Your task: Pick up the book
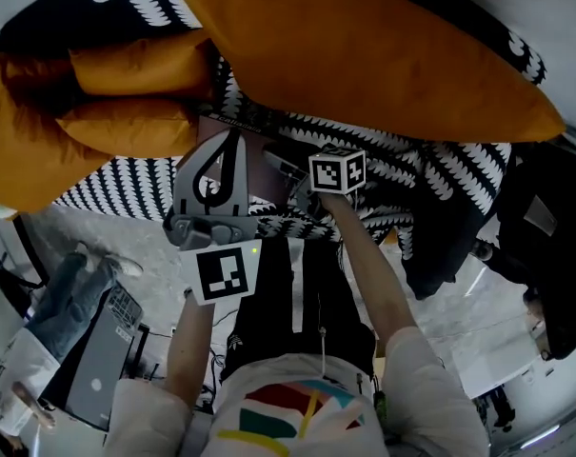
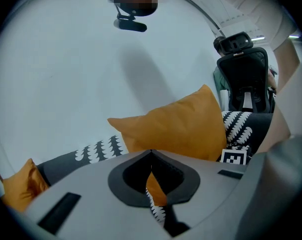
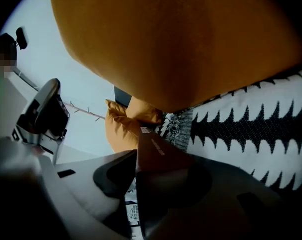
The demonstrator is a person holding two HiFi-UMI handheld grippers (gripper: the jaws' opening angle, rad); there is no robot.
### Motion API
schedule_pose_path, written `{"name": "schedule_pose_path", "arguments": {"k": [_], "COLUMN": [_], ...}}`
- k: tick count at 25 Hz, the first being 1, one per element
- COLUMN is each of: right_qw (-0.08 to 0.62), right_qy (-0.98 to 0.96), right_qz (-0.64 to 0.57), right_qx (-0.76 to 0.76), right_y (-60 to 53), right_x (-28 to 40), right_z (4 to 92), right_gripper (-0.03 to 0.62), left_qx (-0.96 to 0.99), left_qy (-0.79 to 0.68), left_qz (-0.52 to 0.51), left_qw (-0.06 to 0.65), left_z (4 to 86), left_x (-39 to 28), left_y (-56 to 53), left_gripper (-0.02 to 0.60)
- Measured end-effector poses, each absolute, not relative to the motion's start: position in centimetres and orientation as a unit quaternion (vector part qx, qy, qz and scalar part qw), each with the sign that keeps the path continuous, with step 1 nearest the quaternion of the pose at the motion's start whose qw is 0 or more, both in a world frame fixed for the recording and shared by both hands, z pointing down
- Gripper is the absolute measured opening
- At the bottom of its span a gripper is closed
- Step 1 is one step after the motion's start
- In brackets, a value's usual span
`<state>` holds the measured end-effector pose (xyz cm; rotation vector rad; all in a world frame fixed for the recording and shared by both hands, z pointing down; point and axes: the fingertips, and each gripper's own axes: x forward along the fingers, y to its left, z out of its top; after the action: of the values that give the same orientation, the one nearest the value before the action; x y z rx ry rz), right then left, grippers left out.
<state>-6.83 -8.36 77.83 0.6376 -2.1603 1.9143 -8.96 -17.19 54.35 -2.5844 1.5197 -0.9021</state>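
The left gripper [image 1: 232, 146] was grey, its marker cube [image 1: 220, 272] white. The person wore a striped white T-shirt [image 1: 288, 417] and black trousers [image 1: 268, 303].

The jaws grip a dark brown book [image 3: 158, 156] beneath a big orange pillow [image 3: 165, 44], beside black-and-white patterned fabric [image 3: 250, 129].

The big orange cushion [image 1: 364, 55] far from you is matt, finely woven cloth with soft creases. The black-and-white cover [image 1: 430, 174] under it looks like a coarser knit, dull and rough. The book [image 3: 160, 149] in your right gripper [image 3: 141, 158] has a smooth dark cover with a faint sheen. Your left gripper [image 2: 151, 156] shows a matt grey plastic shell and black, rubbery-looking pads. The pale floor [image 1: 468, 303] at your right looks hard and glossy.
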Motion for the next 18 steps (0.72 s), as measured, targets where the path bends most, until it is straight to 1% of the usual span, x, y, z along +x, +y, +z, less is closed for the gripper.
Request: {"name": "schedule_pose_path", "arguments": {"k": [2, 5, 10, 15, 18], "right_qw": [0.094, 0.101, 0.118, 0.114, 0.114], "right_qy": [-0.733, -0.742, -0.761, -0.786, -0.813], "right_qz": [0.641, 0.630, 0.596, 0.545, 0.481], "right_qx": [0.208, 0.208, 0.227, 0.268, 0.308], "right_y": [-8.1, -8.0, -8.6, -8.6, -10.3], "right_x": [-7.1, -7.6, -7.6, -5.7, -2.9], "right_z": [76.7, 74.8, 71.7, 63.5, 56.9], "right_gripper": [0.170, 0.164, 0.158, 0.156, 0.156], "left_qx": [-0.824, -0.823, -0.824, -0.825, -0.824], "left_qy": [0.486, 0.487, 0.495, 0.503, 0.517], "left_qz": [-0.291, -0.291, -0.273, -0.253, -0.220], "left_qw": [0.004, 0.005, 0.028, 0.050, 0.075], "left_z": [54.1, 53.1, 49.3, 42.9, 38.1], "left_x": [-9.6, -10.1, -10.2, -10.1, -9.6], "left_y": [-16.8, -16.4, -16.6, -15.8, -16.1], "left_gripper": [0.008, 0.008, 0.008, 0.008, 0.008]}}
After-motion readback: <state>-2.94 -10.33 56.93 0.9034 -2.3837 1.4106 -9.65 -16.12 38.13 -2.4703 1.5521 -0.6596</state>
